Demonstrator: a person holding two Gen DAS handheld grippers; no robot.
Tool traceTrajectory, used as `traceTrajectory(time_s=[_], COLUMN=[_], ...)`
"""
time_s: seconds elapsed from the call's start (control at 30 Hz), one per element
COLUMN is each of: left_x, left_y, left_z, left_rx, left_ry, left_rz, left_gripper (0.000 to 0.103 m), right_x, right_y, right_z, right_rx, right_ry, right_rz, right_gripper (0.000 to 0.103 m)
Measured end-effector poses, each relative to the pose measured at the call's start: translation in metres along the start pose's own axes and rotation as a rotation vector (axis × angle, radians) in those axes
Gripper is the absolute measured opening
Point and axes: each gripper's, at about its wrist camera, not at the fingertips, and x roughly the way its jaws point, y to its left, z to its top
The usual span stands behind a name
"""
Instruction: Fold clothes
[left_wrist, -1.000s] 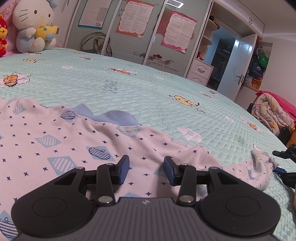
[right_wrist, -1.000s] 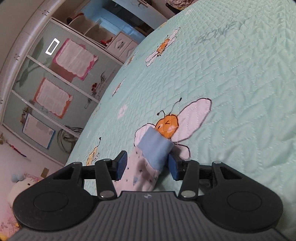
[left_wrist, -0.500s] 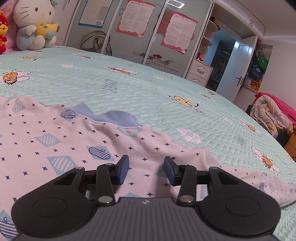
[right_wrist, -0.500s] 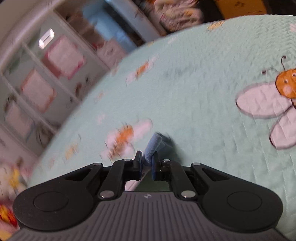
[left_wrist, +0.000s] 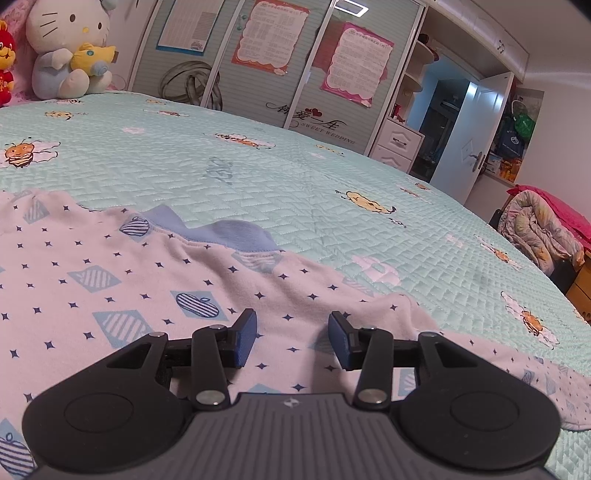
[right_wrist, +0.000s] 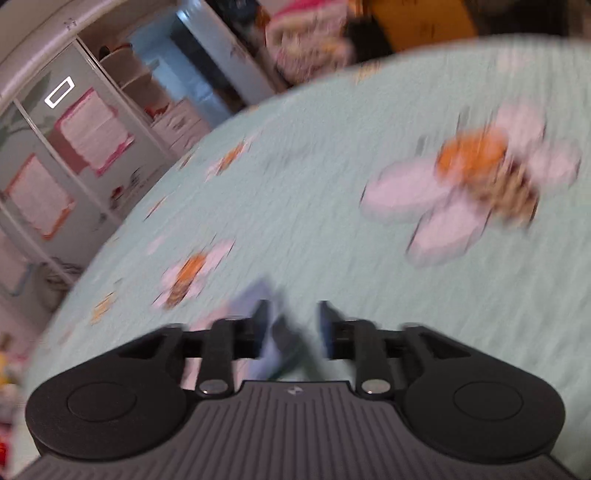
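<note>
Indoor evening light, one view sharp and one smeared.

The left wrist view is crisp, evenly lit from a ceiling lamp mirrored as a bright rectangle on the wardrobe door (left_wrist: 352, 6) at 12 o'clock; shadows on the bed (left_wrist: 295, 173) are soft, and fisheye bending curves edges with dark corners. The right wrist view is heavily motion-blurred: the bee print (right_wrist: 476, 177) at 2 o'clock streaks, and the same lamp reflection (right_wrist: 59, 92) glares at 10 o'clock.
</note>
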Motion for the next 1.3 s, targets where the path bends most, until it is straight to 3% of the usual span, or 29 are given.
traceTrajectory(time_s=[0.07, 0.2, 0.27, 0.33, 0.4, 0.47, 0.57, 0.6, 0.63, 0.7, 0.73, 0.8, 0.9, 1.23, 1.3], left_x=[0.0, -0.002, -0.004, -0.012, -0.022, -0.015, 0.018, 0.03, 0.042, 0.055, 0.057, 0.061, 0.062, 0.059, 0.059], left_y=[0.0, -0.001, -0.005, -0.014, -0.023, -0.033, -0.046, -0.048, -0.046, -0.029, -0.023, -0.012, -0.011, -0.038, -0.038], left_z=[0.001, 0.005, 0.01, 0.019, 0.028, 0.038, 0.041, 0.037, 0.033, 0.027, 0.028, 0.03, 0.029, 0.027, 0.026], left_rx=[0.0, -0.006, 0.007, 0.062, 0.105, 0.14, 0.214, 0.239, 0.252, 0.177, 0.141, 0.069, 0.054, 0.217, 0.226], left_ry=[0.003, 0.02, 0.04, 0.02, -0.052, -0.028, 0.092, 0.115, 0.131, 0.129, 0.131, 0.135, 0.135, 0.107, 0.106], left_rz=[0.0, -0.008, 0.012, 0.04, -0.001, -0.088, -0.189, -0.187, -0.155, -0.173, -0.176, -0.179, -0.189, -0.092, -0.086], left_gripper=[0.048, 0.051, 0.05, 0.047, 0.047, 0.048, 0.047, 0.035, 0.026, 0.025, 0.019, 0.009, 0.009, 0.009, 0.009], right_x=[0.009, 0.051, 0.058, 0.06, 0.061, 0.062, 0.055, 0.054, 0.052, 0.04, 0.033, 0.033, 0.035, 0.015, 0.011], right_y=[-0.002, 0.002, 0.007, 0.008, 0.004, 0.003, 0.013, 0.017, 0.022, 0.026, 0.02, 0.0, -0.011, -0.028, -0.031], right_z=[0.008, 0.008, 0.005, 0.001, -0.001, -0.003, -0.006, -0.006, -0.005, 0.0, 0.004, 0.008, 0.001, -0.011, -0.01], right_rx=[-0.072, -0.143, -0.174, -0.195, -0.185, -0.178, -0.23, -0.25, -0.269, -0.298, -0.287, -0.235, -0.215, -0.129, -0.122], right_ry=[-0.024, 0.112, 0.112, 0.107, 0.129, 0.154, 0.152, 0.149, 0.14, 0.085, 0.064, 0.098, 0.118, 0.122, 0.122], right_rz=[0.031, 0.182, 0.223, 0.242, 0.278, 0.309, 0.292, 0.277, 0.256, 0.199, 0.189, 0.157, 0.168, 0.216, 0.236], right_gripper=[0.055, 0.057, 0.056, 0.046, 0.015, 0.014, 0.011, 0.009, 0.009, 0.008, 0.008, 0.008, 0.008, 0.009, 0.019])
